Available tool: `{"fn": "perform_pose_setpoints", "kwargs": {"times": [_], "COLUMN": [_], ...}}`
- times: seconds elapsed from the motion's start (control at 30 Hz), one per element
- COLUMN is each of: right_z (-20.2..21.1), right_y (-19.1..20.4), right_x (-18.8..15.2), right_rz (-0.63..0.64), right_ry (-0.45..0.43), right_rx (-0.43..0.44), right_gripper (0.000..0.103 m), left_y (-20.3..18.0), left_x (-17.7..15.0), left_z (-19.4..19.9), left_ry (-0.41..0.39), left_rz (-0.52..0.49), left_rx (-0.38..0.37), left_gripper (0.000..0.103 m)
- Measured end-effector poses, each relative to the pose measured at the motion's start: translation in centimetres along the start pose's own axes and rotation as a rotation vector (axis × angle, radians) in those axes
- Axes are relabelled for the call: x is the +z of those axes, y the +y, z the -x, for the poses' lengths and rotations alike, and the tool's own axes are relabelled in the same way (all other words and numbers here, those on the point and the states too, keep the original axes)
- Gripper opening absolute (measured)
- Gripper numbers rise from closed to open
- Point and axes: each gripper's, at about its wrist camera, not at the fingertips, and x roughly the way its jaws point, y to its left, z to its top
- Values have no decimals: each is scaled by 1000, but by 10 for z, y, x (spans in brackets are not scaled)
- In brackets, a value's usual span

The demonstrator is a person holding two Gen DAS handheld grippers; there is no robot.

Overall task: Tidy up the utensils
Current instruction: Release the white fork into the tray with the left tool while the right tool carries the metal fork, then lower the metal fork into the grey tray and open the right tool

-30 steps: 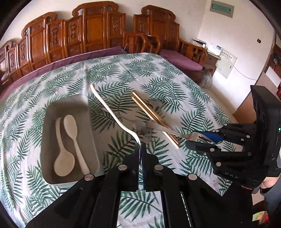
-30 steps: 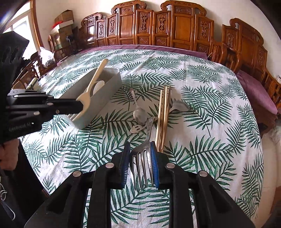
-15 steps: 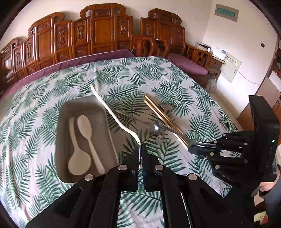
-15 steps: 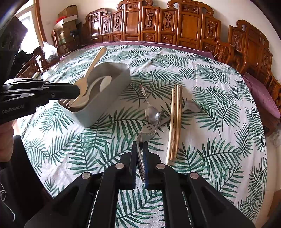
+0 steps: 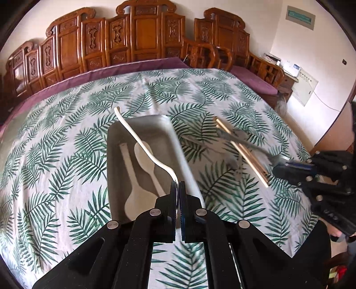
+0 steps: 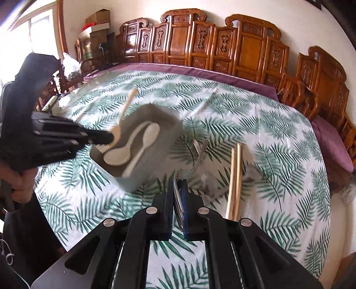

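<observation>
Left gripper: jaws clenched on cream plastic fork, held above grey rectangular tray. Inside tray: two cream plastic spoons. Right gripper: jaws clenched on steel fork, airborne. Remaining on counter: wooden chopsticks, metal pieces, blurred.

No wording can be read with certainty anywhere in these views. In the left wrist view, the green wall plaque at one o'clock and the pale panel at three o'clock carry marks too small to make out. The side of the left gripper, seen at nine o'clock in the right wrist view, bears raised lettering that is blurred beyond reading, as is that on the right gripper.
</observation>
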Motion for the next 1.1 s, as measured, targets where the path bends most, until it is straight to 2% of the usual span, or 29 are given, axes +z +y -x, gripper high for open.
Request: {"fn": "perform_pose_setpoints", "kwargs": {"times": [0.23, 0.5, 0.77, 1.1], "right_z": [-3, -17, -54, -94], "right_y": [26, 52, 69, 77], "right_x": [24, 43, 53, 61], "right_rz": [28, 64, 81, 77], "right_ry": [-27, -33, 26, 88], "right_rx": [32, 64, 79, 33], "right_gripper": [7, 7, 7, 8], "left_y": [17, 38, 59, 76], "left_x": [-3, -11, -16, -23], "left_z": [-14, -11, 7, 21], "left_ry": [30, 20, -10, -25], "left_rz": [9, 42, 69, 89], "left_rx": [2, 3, 26, 42], "left_gripper": [2, 2, 2, 2]}}
